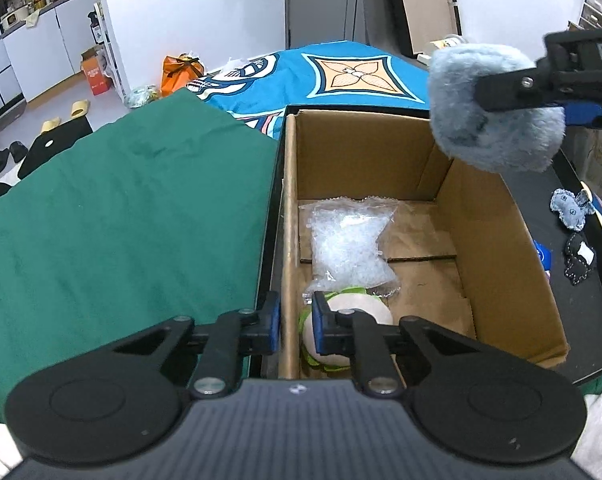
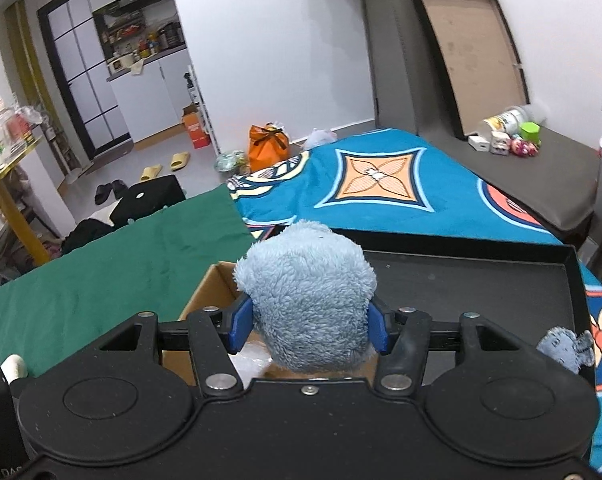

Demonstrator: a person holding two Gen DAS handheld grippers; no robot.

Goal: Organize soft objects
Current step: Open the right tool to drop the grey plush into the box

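Note:
An open cardboard box point(image 1: 501, 248) stands in a black tray point(image 1: 581, 320). Inside it lie a clear bag of pellets point(image 1: 347, 240) and a cream and green plush point(image 1: 365, 308). My left gripper point(image 1: 297, 320) straddles the box's left wall near the front, nearly closed, its pads against the cardboard. A fluffy light-blue plush point(image 1: 497, 140) hangs above the box's far right corner, with one of my right gripper's fingers point(image 1: 505, 90) across it. In the right wrist view my right gripper point(image 2: 309, 326) is shut on this plush point(image 2: 309, 280), a blue pad on each side.
A small blue plush point(image 1: 573, 208) and a black one point(image 1: 579, 258) lie on the tray right of the box. A green cloth point(image 1: 121, 220) covers the surface to the left. A blue patterned blanket point(image 1: 341, 72) lies behind the box. Slippers and bags sit on the floor beyond.

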